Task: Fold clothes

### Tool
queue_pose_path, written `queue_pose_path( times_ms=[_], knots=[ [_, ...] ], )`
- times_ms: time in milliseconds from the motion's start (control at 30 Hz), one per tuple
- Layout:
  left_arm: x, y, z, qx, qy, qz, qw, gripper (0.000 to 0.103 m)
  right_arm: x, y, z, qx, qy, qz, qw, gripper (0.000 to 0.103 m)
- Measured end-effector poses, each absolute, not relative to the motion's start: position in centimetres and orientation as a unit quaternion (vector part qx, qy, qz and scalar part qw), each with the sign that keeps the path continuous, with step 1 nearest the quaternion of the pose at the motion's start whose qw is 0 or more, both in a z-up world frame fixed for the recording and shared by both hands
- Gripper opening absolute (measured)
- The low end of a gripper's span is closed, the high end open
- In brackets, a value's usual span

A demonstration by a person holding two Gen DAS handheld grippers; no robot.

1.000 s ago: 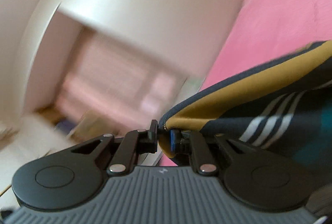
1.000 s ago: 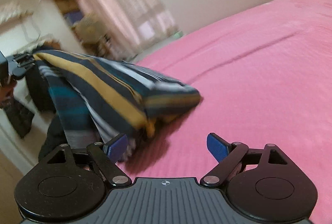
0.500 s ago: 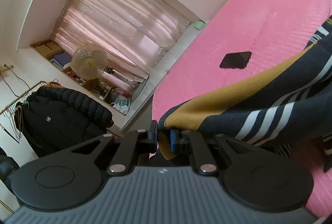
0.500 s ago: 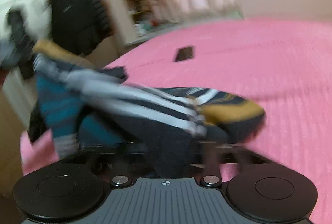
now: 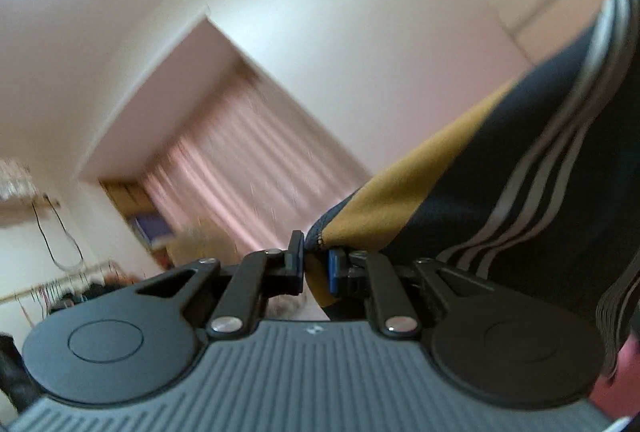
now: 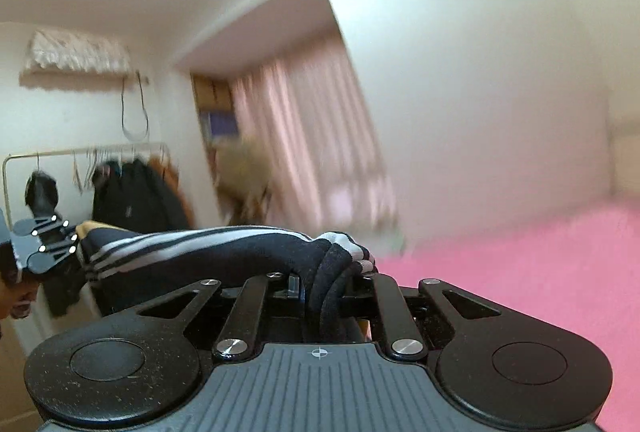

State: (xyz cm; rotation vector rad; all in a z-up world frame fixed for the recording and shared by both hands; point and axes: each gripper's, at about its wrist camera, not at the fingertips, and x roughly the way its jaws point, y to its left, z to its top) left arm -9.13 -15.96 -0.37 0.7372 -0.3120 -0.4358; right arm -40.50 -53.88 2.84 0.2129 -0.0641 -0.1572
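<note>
With my left gripper (image 5: pixel 314 266) clenched on the mustard hem of the striped garment (image 5: pixel 520 199) and my right gripper (image 6: pixel 324 286) clamped on its bunched navy edge, held aloft above the pink bed (image 6: pixel 520 272), I should stretch it taut and level before lowering

I find no word, number or brand that I can read in either of my wrist views. The nearest things to a sign are a small pale emblem on my left gripper's (image 5: pixel 314 270) ribbed grey housing, too small to make out, and a crosshair mark on my right gripper's (image 6: pixel 326 286) housing.
</note>
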Motion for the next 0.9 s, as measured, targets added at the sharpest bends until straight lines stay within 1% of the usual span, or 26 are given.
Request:
queue_pose_path(
  times_ms=[133, 200, 267, 333, 367, 400, 433, 467, 500, 533, 567, 600, 633, 667, 733, 767, 833, 867, 900],
  knots=[
    [-10.9, -18.8, 2.8, 0.336, -0.186, -0.217, 0.897, 0.011, -42.1, -54.3, 6.9, 0.05, -0.065, -0.114, 0.99, 0.011],
    [-10.1, -20.8, 2.5, 0.342, -0.187, -0.22, 0.894, 0.012, -41.3, -54.7, 7.1, 0.016, -0.064, -0.131, 0.989, 0.012],
    [-8.6, -23.1, 1.4, 0.347, -0.177, -0.226, 0.893, 0.014, -39.0, -55.7, 5.3, -0.019, -0.04, -0.15, 0.988, 0.012],
    [-5.7, -26.0, -1.5, 0.346, -0.139, -0.243, 0.896, 0.016, -35.4, -58.0, 2.0, -0.021, 0.009, -0.157, 0.987, 0.012],
    [-4.2, -27.5, -3.6, 0.35, -0.116, -0.249, 0.895, 0.019, -33.5, -59.3, -0.3, -0.012, 0.046, -0.161, 0.986, 0.013],
    [-2.5, -29.1, -6.0, 0.357, -0.087, -0.255, 0.894, 0.025, -31.4, -60.8, -3.3, 0.008, 0.095, -0.164, 0.982, 0.016],
    [-0.4, -30.9, -9.1, 0.367, -0.047, -0.261, 0.892, 0.03, -29.4, -62.3, -6.2, 0.027, 0.143, -0.166, 0.975, 0.024],
    [1.4, -32.4, -12.2, 0.378, -0.003, -0.267, 0.887, 0.039, -27.4, -63.8, -9.1, 0.046, 0.191, -0.168, 0.966, 0.032],
    [2.9, -33.4, -15.3, 0.391, 0.049, -0.274, 0.877, 0.043, -25.4, -65.3, -12.1, 0.065, 0.238, -0.169, 0.954, 0.041],
    [4.3, -34.3, -18.5, 0.403, 0.101, -0.281, 0.865, 0.043, -24.2, -66.2, -14.7, 0.077, 0.271, -0.176, 0.943, 0.044],
    [5.3, -35.0, -21.5, 0.413, 0.145, -0.286, 0.852, 0.043, -24.3, -66.2, -16.7, 0.084, 0.284, -0.179, 0.938, 0.047],
    [5.0, -35.1, -23.8, 0.42, 0.167, -0.291, 0.843, 0.04, -24.8, -66.0, -18.3, 0.092, 0.291, -0.175, 0.936, 0.057],
    [4.2, -34.7, -25.4, 0.427, 0.171, -0.297, 0.837, 0.04, -25.6, -65.7, -19.4, 0.1, 0.296, -0.169, 0.935, 0.066],
    [3.2, -34.2, -26.8, 0.432, 0.174, -0.303, 0.832, 0.04, -26.6, -65.4, -20.2, 0.108, 0.298, -0.163, 0.934, 0.068],
    [0.7, -32.7, -27.7, 0.416, 0.175, -0.325, 0.831, 0.041, -28.9, -64.6, -21.5, 0.117, 0.306, -0.151, 0.933, 0.07],
    [-0.8, -31.7, -27.9, 0.403, 0.174, -0.344, 0.83, 0.044, -30.5, -64.2, -21.8, 0.114, 0.312, -0.144, 0.932, 0.07],
    [-4.2, -29.7, -27.5, 0.379, 0.171, -0.403, 0.815, 0.053, -33.6, -63.5, -22.5, 0.106, 0.325, -0.132, 0.93, 0.07],
    [-6.0, -28.8, -27.2, 0.376, 0.165, -0.428, 0.805, 0.063, -35.2, -63.1, -22.8, 0.102, 0.331, -0.126, 0.929, 0.07],
    [-8.1, -28.2, -27.3, 0.372, 0.162, -0.456, 0.792, 0.068, -36.7, -62.8, -23.1, 0.102, 0.337, -0.12, 0.928, 0.071]
  ],
)
